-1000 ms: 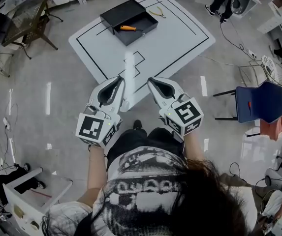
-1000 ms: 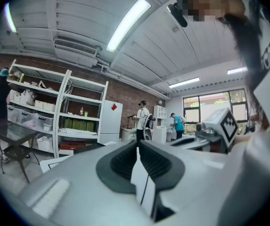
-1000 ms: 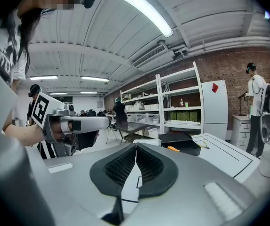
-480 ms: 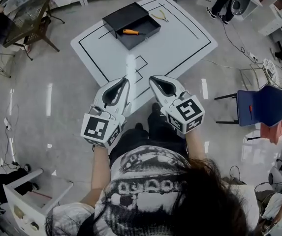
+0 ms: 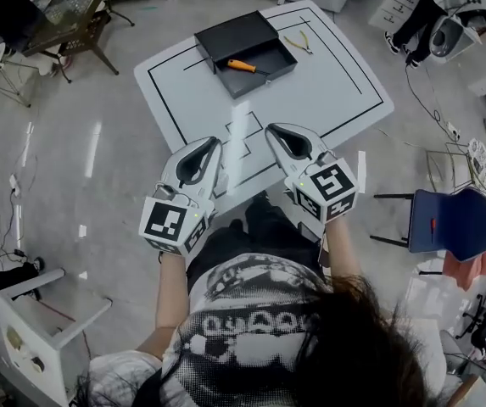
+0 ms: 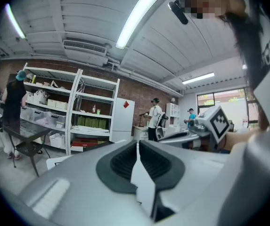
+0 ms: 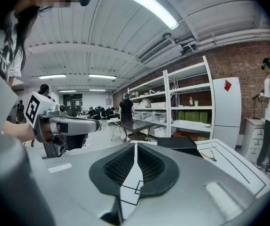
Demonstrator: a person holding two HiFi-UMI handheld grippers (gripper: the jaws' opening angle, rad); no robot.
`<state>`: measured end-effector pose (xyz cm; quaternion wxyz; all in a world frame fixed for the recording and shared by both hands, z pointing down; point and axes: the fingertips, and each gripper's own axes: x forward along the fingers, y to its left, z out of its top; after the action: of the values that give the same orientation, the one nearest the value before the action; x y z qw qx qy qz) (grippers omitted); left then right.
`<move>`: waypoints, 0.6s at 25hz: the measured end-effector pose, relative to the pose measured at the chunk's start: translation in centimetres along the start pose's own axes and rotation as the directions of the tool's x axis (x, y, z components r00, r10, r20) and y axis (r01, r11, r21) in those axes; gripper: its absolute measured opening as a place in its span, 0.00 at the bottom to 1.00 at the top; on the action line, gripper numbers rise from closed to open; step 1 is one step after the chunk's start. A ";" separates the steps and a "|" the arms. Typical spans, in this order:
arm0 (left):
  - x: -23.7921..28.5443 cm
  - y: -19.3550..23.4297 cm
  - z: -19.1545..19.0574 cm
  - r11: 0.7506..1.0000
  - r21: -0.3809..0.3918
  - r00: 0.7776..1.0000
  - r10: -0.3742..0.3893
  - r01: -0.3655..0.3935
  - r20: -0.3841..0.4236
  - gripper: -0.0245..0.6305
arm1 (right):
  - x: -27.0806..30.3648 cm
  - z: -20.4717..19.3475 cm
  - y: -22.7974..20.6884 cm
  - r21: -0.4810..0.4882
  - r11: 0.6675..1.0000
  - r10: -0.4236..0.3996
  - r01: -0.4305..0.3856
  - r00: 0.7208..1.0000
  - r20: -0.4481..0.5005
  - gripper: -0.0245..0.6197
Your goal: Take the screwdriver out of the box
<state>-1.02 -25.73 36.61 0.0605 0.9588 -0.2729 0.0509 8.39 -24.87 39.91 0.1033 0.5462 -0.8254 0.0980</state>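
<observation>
Head view, looking steeply down: a person stands at the near corner of a white table (image 5: 336,75) marked with black lines and holds 2 grey grippers out over its near edge. At the table's far end sits an open black box (image 5: 234,34), and the screwdriver (image 5: 244,66), with an orange handle, lies inside it on the box floor, well apart from both grippers. A small pair of pliers (image 5: 298,43) lies on the table just beside the box. The left gripper (image 5: 212,142) and the right gripper (image 5: 271,131) point towards the box, side by side. Left gripper view: its 2 dark ribbed pads meet at the tips, jaws together with nothing held; beyond them stand white shelves (image 6: 69,112) against a brick wall, and the right gripper shows at the right. Right gripper view: its jaws have just been opening, yet the pads stand all but together with only a thin slit and nothing between them; the black box stands ahead on the table, its inside hidden from this low angle
</observation>
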 end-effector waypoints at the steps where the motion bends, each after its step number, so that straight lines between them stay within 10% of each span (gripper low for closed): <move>1: 0.7 0.3 0.1 1.000 -0.002 1.000 0.016 -0.016 -0.001 0.04 | 0.6 0.0 -0.9 -0.002 1.000 0.014 -0.014 1.000 -0.004 0.04; 15: 8.1 2.4 0.6 0.978 -0.008 0.978 0.207 -0.207 -0.020 0.04 | 8.3 -0.7 -10.4 -0.068 0.973 0.213 -0.219 0.973 -0.089 0.08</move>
<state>4.63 -32.04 37.24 0.0624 0.9243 -0.3709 0.0649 14.83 -35.99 43.41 0.1464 0.4445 -0.8782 0.0989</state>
